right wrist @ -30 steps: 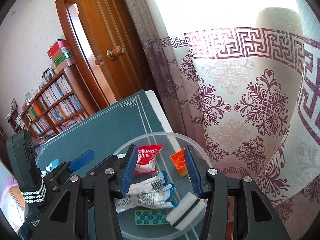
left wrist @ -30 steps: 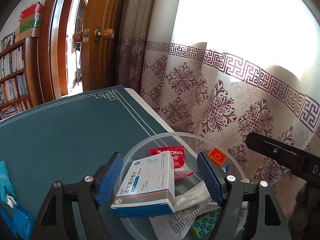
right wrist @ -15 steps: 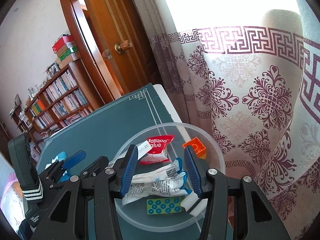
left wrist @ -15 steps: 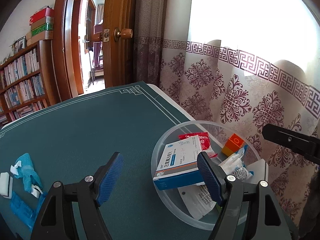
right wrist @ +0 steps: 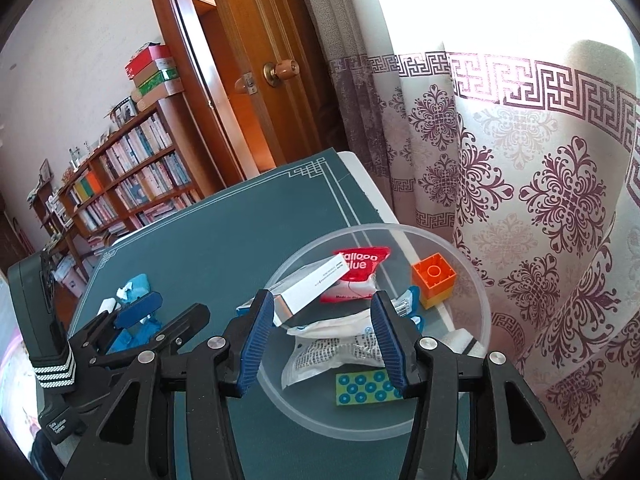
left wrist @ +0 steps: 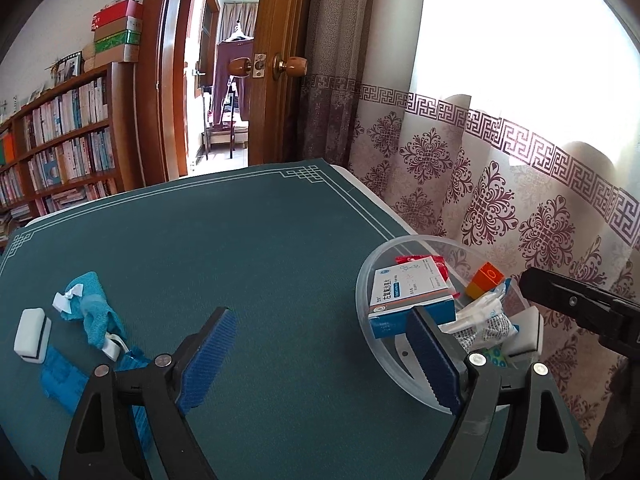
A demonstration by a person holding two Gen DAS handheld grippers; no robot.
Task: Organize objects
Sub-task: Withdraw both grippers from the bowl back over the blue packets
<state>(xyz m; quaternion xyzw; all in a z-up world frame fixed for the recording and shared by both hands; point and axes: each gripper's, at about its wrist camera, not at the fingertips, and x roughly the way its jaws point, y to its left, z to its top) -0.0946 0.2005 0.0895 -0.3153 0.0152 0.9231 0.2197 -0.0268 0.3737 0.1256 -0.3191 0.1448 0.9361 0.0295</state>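
A clear plastic bowl (left wrist: 366,280) (right wrist: 476,280) stands at the right edge of the green table mat. In it lie a white and blue medicine box (left wrist: 412,296) (right wrist: 308,294), a red balloon glue packet (right wrist: 358,276), an orange brick (left wrist: 486,280) (right wrist: 434,278), white packets (right wrist: 332,350), a green dotted piece (right wrist: 368,388) and a white eraser (left wrist: 524,332). My left gripper (left wrist: 320,360) is open and empty, left of the bowl. My right gripper (right wrist: 324,344) is open and empty over the bowl's near side. On the mat at left lie blue cloth pieces (left wrist: 94,312) and a white eraser (left wrist: 32,334).
A patterned curtain (left wrist: 500,184) hangs close behind the table's right edge. A wooden door (left wrist: 280,60) stands open at the back. A bookshelf (left wrist: 60,140) fills the back left wall. The left gripper also shows in the right wrist view (right wrist: 136,320).
My left gripper let go of the medicine box, which now rests in the bowl, and drew back to the left over the mat. My right gripper stayed over the bowl.
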